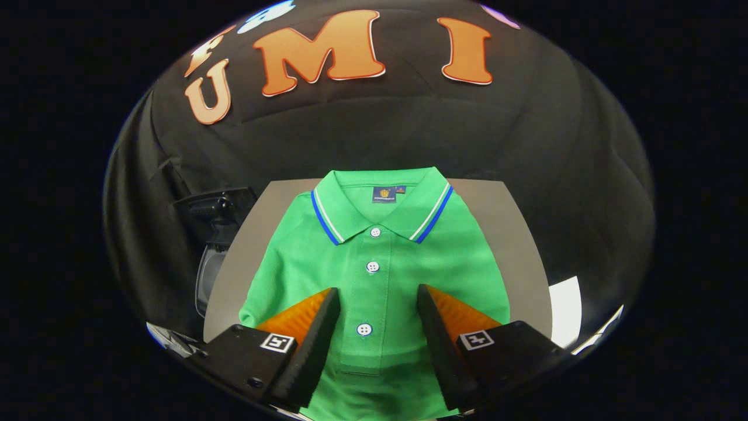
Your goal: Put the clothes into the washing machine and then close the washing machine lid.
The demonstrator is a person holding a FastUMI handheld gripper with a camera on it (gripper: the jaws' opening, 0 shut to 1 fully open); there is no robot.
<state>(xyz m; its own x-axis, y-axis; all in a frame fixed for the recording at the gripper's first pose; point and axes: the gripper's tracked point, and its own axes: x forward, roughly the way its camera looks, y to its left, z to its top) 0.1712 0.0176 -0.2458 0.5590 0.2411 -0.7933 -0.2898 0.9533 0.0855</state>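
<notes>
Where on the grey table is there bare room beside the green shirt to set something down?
Bare strips of the grey table lie on both sides of the green polo shirt: one past its right sleeve, one past its left sleeve beside the dark object at the table's edge. The middle is crowded: the shirt covers it, with the open gripper over its placket.

light: bright, even overhead | shadows: faint | focus: sharp | edges: strong fisheye bending, slight glare
</notes>
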